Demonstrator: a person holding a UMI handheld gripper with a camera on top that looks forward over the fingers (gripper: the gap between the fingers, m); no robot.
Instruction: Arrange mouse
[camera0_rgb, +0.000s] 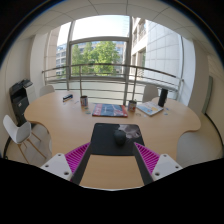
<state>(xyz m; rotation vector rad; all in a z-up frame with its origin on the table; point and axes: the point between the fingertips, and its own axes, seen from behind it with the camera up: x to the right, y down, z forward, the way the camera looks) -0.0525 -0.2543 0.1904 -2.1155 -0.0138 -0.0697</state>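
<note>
A dark mouse (120, 136) sits on the right part of a black mouse mat (108, 141) on the round wooden table (60, 125). My gripper (111, 158) is open, with its magenta pads (77, 155) spread to either side of the mat's near edge. The mouse lies just ahead of the fingers, between their lines, with a gap on both sides. Nothing is held.
A colourful book (110, 110) lies beyond the mat. A small cup (84, 101), a dark box (163, 97) and papers (150, 108) stand at the table's far side. A white chair (22, 136) is at the left. Windows and a railing lie behind.
</note>
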